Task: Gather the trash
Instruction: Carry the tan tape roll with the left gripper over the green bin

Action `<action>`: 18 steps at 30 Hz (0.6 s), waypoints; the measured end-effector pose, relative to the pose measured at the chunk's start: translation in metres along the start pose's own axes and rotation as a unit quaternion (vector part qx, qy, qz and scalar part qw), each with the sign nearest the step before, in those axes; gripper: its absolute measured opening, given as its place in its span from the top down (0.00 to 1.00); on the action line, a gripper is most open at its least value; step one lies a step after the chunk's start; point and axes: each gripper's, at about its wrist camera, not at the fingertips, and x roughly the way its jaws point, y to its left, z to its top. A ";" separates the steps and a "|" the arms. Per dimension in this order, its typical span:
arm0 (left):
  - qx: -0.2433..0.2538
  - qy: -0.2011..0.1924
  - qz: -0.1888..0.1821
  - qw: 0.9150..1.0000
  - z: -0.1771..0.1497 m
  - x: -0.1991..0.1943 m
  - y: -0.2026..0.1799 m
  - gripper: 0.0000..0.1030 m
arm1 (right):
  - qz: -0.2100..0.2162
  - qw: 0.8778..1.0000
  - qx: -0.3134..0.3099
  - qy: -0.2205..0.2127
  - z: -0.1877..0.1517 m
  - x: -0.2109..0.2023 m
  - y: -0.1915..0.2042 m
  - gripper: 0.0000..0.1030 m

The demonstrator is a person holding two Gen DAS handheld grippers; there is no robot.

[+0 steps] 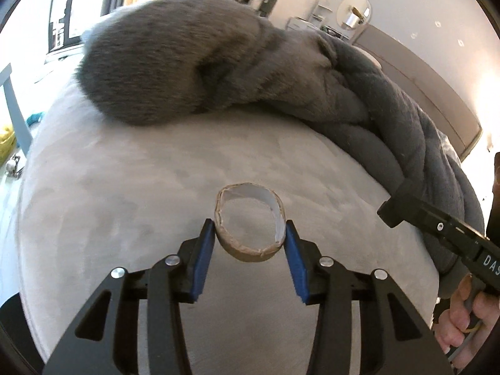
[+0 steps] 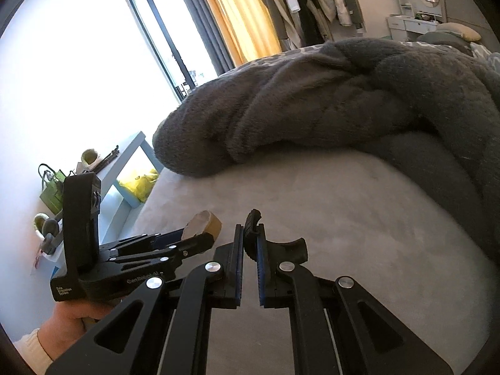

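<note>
Cardboard is soft, and this is the first danger: the left tool (image 1: 250, 234) is clamped on a short cardboard ring (image 1: 249, 220), one blue pad on each side of it, and the ring is already pressed into an oval. If the pads squeeze harder, the ring can fold flat and slide out; if they loosen, it can drop back on the grey bed (image 1: 125, 187) under it. The hold is only at the tips of the pads, so a quick turn of the hand may also twist the ring free.

A second danger is that the two tools are near each other. The right tool (image 2: 250, 240) is just beside the left tool and could knock against it or against the ring when both move.

The right tool has its jaws together on a small black curved piece (image 2: 251, 229); I cannot say for sure what this piece is, because it is dark and partly hidden. It sticks out above the pads, so it may slip as well.

A dark grey blanket (image 1: 187, 56) lies behind, well apart from the ring.
</note>
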 end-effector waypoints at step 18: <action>-0.041 -0.049 0.102 0.993 0.000 -0.080 0.093 0.54 | 0.037 0.998 -0.040 0.024 0.011 0.051 0.086 0.93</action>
